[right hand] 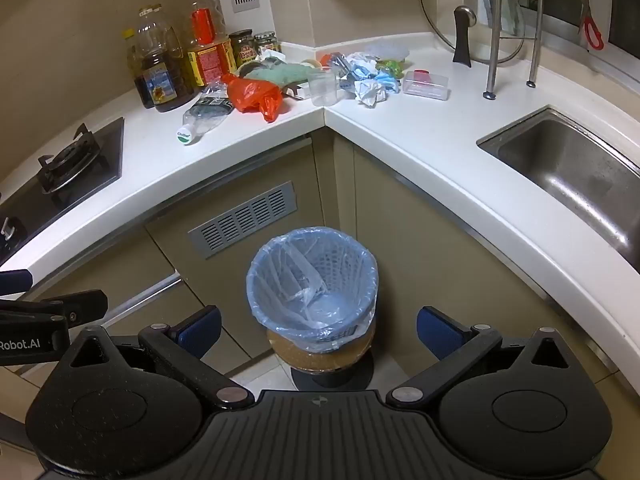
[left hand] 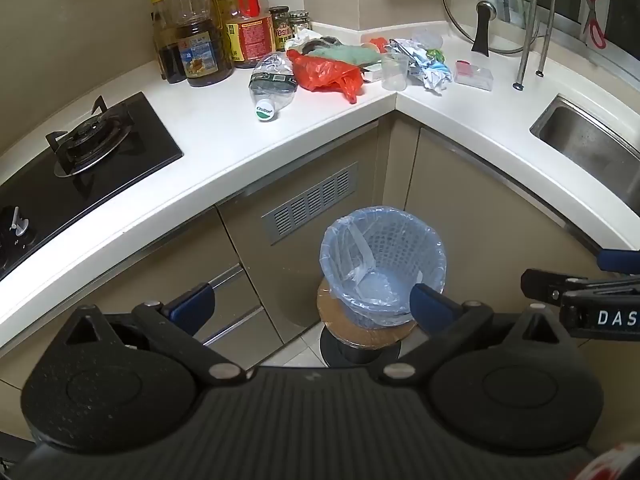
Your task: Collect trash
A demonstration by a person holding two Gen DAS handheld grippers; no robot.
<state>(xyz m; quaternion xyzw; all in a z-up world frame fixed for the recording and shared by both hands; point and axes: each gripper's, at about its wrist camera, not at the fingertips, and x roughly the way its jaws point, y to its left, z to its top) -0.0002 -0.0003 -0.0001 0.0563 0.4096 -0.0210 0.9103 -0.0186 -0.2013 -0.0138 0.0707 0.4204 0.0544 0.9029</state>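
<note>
Trash point(right hand: 256, 98): bottle, orange bag, crumpled paper, heaped in counter point(right hand: 420, 136) corner. Lined bin point(right hand: 312, 280) below, raised on stool for dropping. Left gripper point(left hand: 312, 304), right gripper point(right hand: 318, 328): fingers wide, empty.

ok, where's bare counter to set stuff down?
Free: counter between stove and bottle; also the stretch between crumpled paper and sink. Crowded: the back corner, from oil jugs past red bag to clear box.

Oil bottles point(left hand: 204, 52) stand behind the gas stove point(left hand: 86, 140); a glass lid point(left hand: 490, 12) leans near the sink point(left hand: 592, 148).
</note>
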